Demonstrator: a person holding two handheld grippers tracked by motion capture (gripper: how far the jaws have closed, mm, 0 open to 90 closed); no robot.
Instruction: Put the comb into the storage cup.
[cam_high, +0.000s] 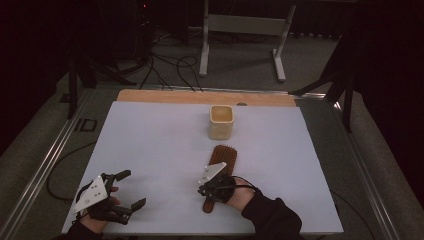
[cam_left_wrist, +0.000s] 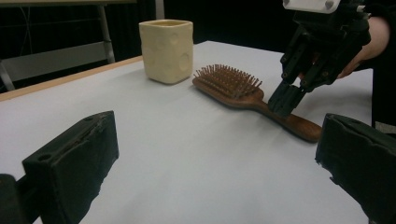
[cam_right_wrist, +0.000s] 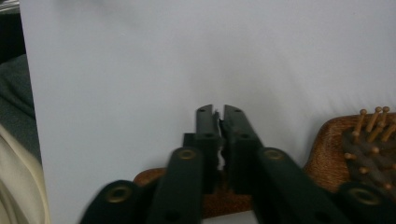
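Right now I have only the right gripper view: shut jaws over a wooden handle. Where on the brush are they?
Observer: The right gripper meets the hairbrush at the neck, where the handle joins the head.
Operator: What lies beyond the brush's head?
Observer: A cream cup, upright, standing apart from the head.
Operator: And the other gripper?
Observer: The left gripper is at the near left of the table, jaws open, nothing between them.
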